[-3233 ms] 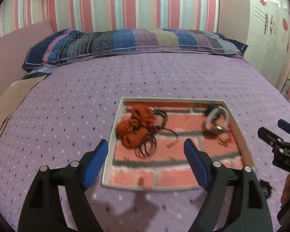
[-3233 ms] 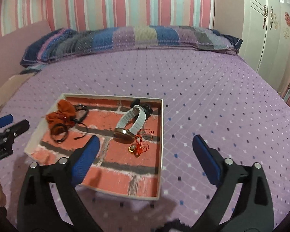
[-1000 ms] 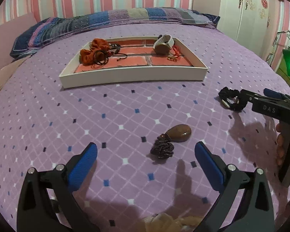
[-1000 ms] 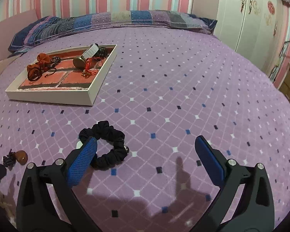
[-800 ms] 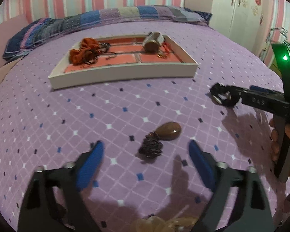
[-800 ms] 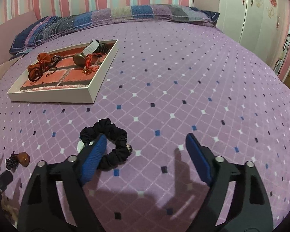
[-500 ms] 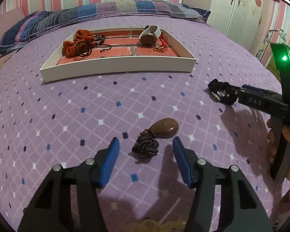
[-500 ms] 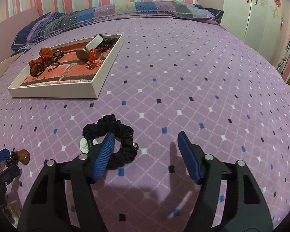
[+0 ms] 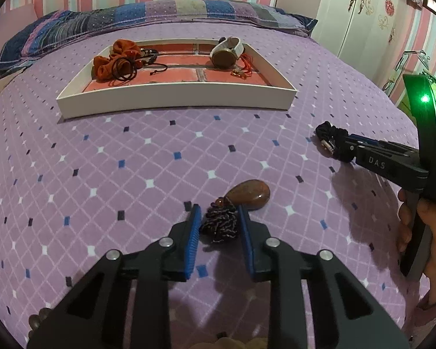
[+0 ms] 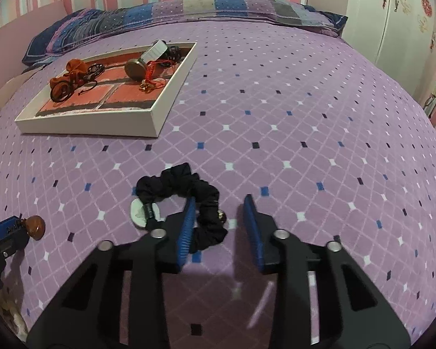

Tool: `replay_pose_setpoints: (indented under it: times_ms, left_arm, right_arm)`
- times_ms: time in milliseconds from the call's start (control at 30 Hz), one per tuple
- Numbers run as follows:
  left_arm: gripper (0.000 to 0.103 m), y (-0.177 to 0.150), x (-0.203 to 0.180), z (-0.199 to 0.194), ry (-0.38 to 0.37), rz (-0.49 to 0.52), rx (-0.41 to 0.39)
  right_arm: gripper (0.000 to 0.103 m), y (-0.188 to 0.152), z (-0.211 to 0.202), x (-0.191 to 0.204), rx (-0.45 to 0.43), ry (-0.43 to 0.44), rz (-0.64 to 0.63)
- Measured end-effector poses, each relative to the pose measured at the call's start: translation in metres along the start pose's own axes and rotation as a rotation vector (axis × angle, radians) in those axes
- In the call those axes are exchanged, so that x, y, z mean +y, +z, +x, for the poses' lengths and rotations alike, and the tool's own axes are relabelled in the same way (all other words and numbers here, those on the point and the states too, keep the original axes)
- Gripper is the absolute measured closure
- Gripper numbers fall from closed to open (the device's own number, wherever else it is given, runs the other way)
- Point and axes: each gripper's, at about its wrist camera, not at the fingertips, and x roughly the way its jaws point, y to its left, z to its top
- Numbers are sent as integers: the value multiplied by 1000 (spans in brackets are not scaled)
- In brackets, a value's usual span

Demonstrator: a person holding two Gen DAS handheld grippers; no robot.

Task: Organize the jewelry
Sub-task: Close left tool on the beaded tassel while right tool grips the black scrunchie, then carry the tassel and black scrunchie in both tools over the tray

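A brown stone pendant with a bunched dark braided cord lies on the purple bedspread. My left gripper is closing, and its blue pads touch both sides of the cord bundle. A black scrunchie lies on a small white tag. My right gripper is closing around the scrunchie's near side, with a gap still at its right pad. The white tray holds an orange scrunchie, a watch and a red cord charm.
A striped pillow lies along the bed's far edge. A white wardrobe stands at the right. A person's hand grips the right gripper's handle. The left gripper's tip shows at the right wrist view's left edge.
Both pairs of jaws have narrowed from wide open. The left pair now brackets the cord bundle and the right pair brackets part of the black scrunchie. Neither hand has shifted much.
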Motion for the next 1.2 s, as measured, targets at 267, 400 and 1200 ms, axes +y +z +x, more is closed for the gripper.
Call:
replay_pose_setpoints:
  times_ms: [267, 400, 1200]
  left_arm:
    - [78, 1, -4, -6, 27, 21, -24]
    - [78, 3, -6, -12, 27, 20, -52]
    - [78, 14, -8, -29, 59, 16, -105]
  right_arm:
    - [86, -1, -2, -1, -16, 11, 7]
    - [86, 0, -8, -3, -41, 13, 19]
    - [86, 3, -20, 2, -85, 35, 32]
